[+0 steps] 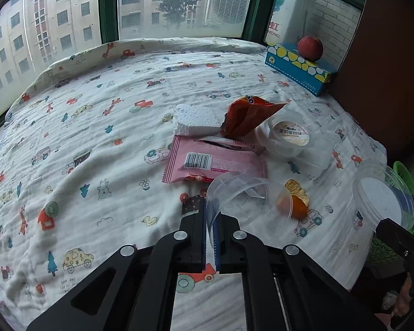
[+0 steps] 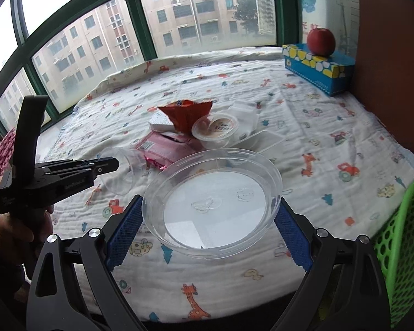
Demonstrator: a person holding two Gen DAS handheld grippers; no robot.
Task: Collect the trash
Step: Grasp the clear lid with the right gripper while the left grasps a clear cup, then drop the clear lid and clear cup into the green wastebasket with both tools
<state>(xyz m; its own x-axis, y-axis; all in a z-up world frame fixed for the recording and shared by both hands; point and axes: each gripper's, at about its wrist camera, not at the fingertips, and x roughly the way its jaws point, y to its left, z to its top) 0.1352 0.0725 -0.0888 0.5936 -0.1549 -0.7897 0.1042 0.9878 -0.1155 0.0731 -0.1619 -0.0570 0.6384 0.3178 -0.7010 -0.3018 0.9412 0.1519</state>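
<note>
My left gripper [image 1: 213, 215] is shut on the rim of a clear plastic cup [image 1: 242, 195] lying on its side; the cup also shows in the right wrist view [image 2: 121, 171]. Orange peel [image 1: 296, 198] lies by the cup. My right gripper [image 2: 209, 212] is shut on a clear round plastic lid [image 2: 215, 201], held above the table near the green basket [image 2: 405, 242]. More trash sits mid-table: a pink wrapper [image 1: 212, 162], an orange snack bag [image 1: 248, 115], white foam [image 1: 195, 118] and a jelly cup [image 1: 289, 135].
A cartoon-print cloth [image 1: 82, 138] covers the table. A blue tissue box [image 1: 298, 66] with a red apple [image 1: 310, 47] on it stands at the far right corner. Windows run along the far edge. A brown wall is on the right.
</note>
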